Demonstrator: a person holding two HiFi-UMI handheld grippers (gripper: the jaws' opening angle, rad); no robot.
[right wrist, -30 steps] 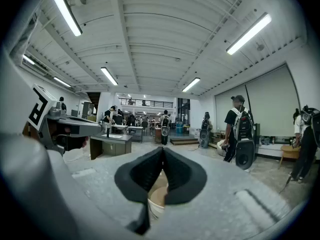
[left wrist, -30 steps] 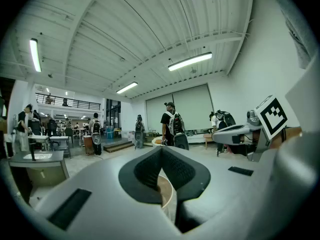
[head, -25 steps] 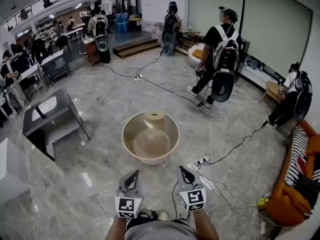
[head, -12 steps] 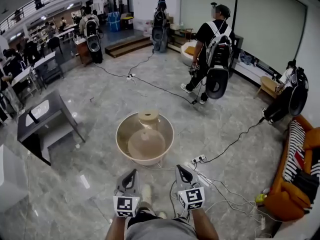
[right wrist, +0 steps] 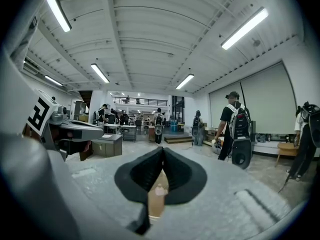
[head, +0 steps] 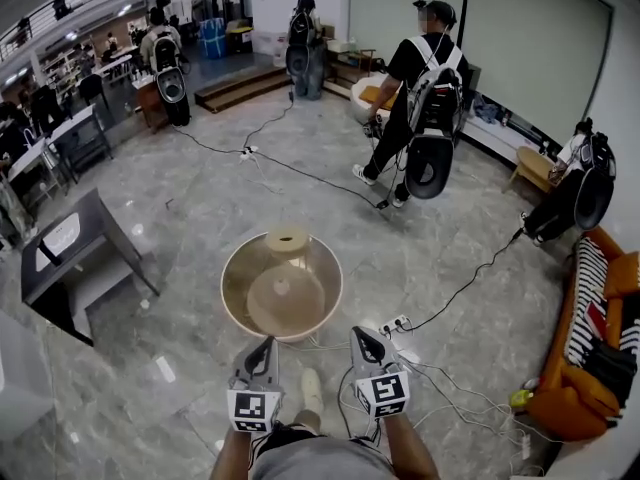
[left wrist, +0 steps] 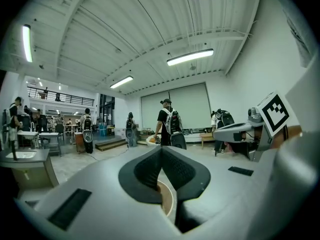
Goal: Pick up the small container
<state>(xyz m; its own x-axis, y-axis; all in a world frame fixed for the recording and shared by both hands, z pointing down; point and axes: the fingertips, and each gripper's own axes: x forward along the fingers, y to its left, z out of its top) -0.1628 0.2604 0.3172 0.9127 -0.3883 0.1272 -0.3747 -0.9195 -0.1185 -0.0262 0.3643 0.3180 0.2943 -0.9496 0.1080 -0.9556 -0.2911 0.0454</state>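
Observation:
The small container (head: 287,239), a short beige cylinder, stands at the far rim of a round beige tub-like table (head: 228,293) on the floor in the head view. My left gripper (head: 264,346) and right gripper (head: 360,336) hover side by side just short of the tub's near rim, both pointing at it and holding nothing. In the left gripper view the jaws of the left gripper (left wrist: 161,151) meet at the tips, and the tub's beige rim (left wrist: 167,199) shows below them. In the right gripper view the right gripper (right wrist: 162,151) is shut too, with the beige tub (right wrist: 158,194) beneath.
A power strip (head: 398,323) and white cables lie on the floor right of the tub. A dark table (head: 60,243) stands at the left, an orange sofa (head: 590,368) at the right. A person with a backpack (head: 425,98) walks beyond. My shoe (head: 312,388) shows between the grippers.
The tub and container have slid left and slightly down in the head view as I step forward. Both grippers keep their pose and stay shut.

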